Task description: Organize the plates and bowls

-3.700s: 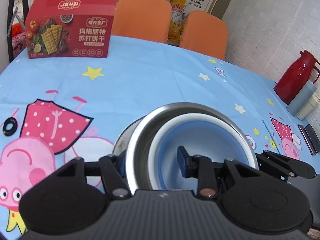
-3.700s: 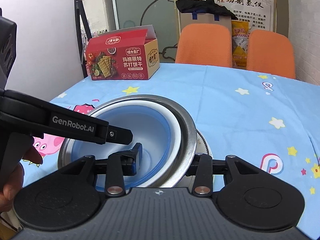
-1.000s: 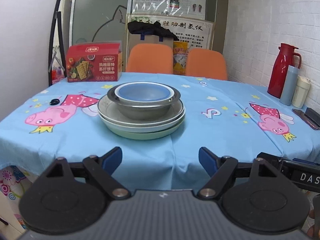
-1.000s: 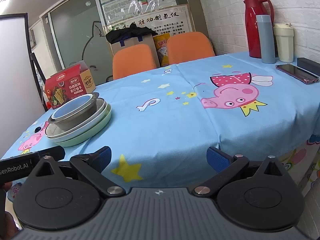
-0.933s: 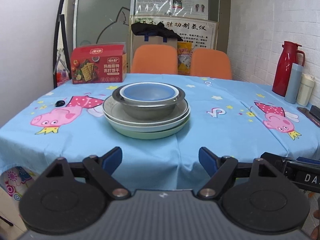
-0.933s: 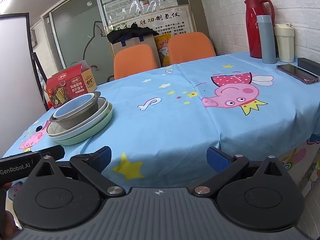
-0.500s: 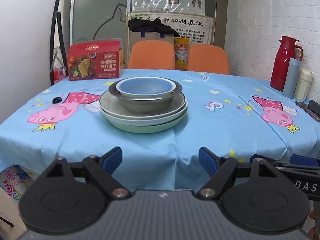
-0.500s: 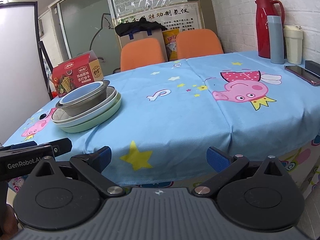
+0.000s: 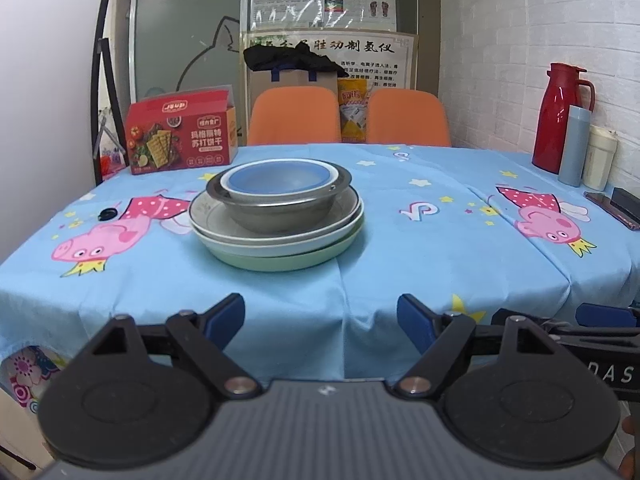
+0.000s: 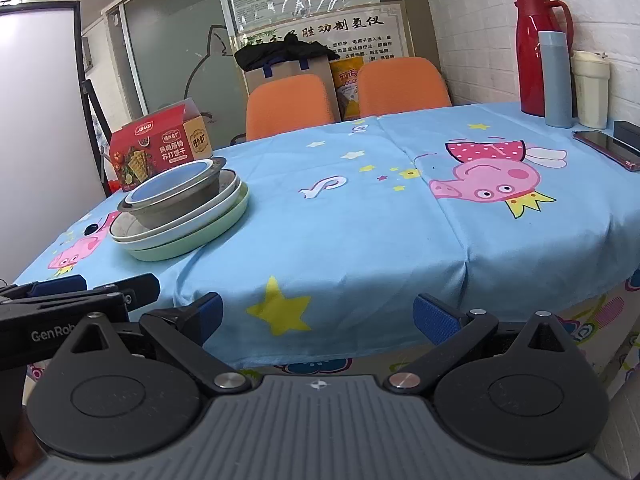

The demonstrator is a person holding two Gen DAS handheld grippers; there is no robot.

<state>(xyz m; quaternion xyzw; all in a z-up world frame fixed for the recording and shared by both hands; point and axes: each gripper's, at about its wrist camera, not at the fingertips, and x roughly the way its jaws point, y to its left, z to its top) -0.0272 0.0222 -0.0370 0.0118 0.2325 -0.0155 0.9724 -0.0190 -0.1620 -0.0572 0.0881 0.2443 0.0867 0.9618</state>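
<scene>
One stack stands on the blue tablecloth: a blue bowl (image 9: 276, 179) nested in a steel bowl (image 9: 280, 212), on white plates (image 9: 224, 236) over a green plate (image 9: 280, 260). The stack also shows in the right wrist view (image 10: 180, 216) at the left. My left gripper (image 9: 320, 320) is open and empty, held off the table's front edge, well short of the stack. My right gripper (image 10: 316, 316) is open and empty, also off the front edge, to the right of the left one.
A red cracker box (image 9: 180, 136) stands at the back left. Two orange chairs (image 9: 294, 120) are behind the table. A red flask (image 9: 560, 120), a blue bottle (image 9: 574, 146), a cream cup (image 9: 598, 158) and a phone (image 10: 604, 148) sit at the right. A small black ring (image 9: 107, 214) lies at the left.
Both grippers let go of the nested bowls and drew back from the stack to beyond the table's front edge. In the last second they only drifted slightly.
</scene>
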